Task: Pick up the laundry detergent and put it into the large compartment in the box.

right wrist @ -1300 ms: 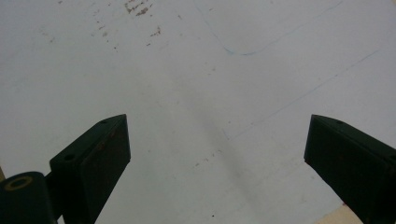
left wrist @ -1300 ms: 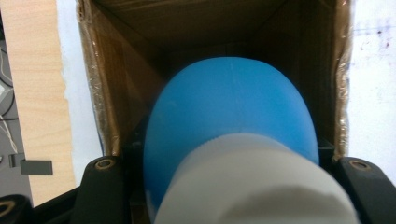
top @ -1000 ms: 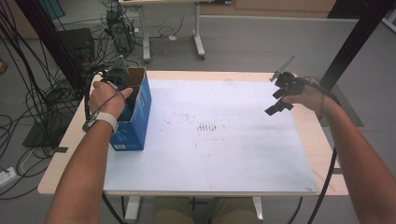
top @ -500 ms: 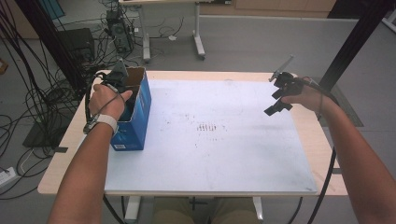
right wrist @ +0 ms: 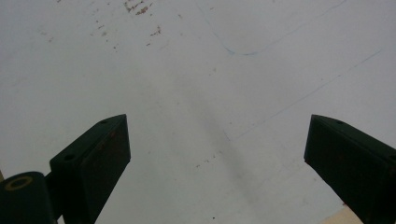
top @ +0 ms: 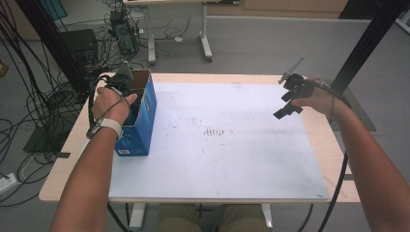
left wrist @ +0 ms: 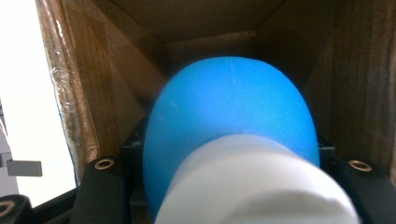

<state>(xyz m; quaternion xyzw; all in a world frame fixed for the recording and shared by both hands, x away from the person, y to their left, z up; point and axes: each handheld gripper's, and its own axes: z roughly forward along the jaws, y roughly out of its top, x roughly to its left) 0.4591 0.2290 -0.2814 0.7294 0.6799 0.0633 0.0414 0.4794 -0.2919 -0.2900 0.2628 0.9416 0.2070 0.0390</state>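
An open blue cardboard box stands on the left side of the table. My left gripper reaches down into it. In the left gripper view the left gripper is shut on a round blue object with a white part nearest the camera, and the box's brown inner walls surround it. My right gripper hovers over the right side of the white mat. Its jaws stand wide apart in the right gripper view, where the right gripper has nothing between them.
The mat bears faint dark marks near its middle. The wooden table edge shows around the mat. Cables and black equipment lie on the floor at the left, and a black post rises at the right.
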